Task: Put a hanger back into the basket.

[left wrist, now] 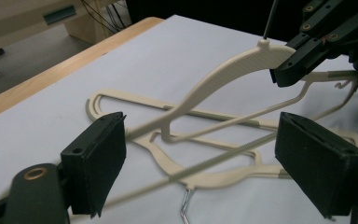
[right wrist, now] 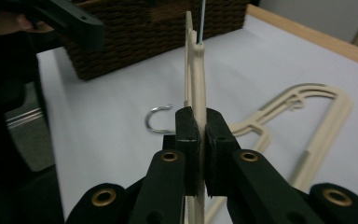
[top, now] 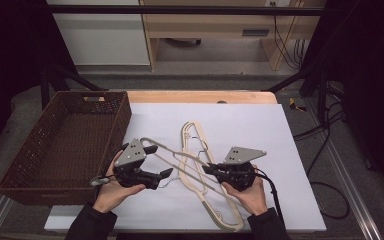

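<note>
While my right tool is clamped tight on the cream hanger, I hold that hanger lifted off the worktop, its bar slanting across the middle of the white sheet towards the left tool. In the right gripper view the two pads press on the hanger's thin edge from either side, and the plastic stands upright between them (the metal hook of another hanger curls on the sheet just behind).

My left tool stands with its jaws apart. In the left gripper view the raised hanger's arm passes between the two black pads without either one pressing on it, so nothing is gripped there.

Two more cream hangers lie flat on the worktop beneath the lifted one, overlapping each other; one reaches up towards the far edge, the other runs down towards the near edge, close to my right hand.

A brown woven basket sits at the left edge of the worktop, just beside my left hand.
</note>
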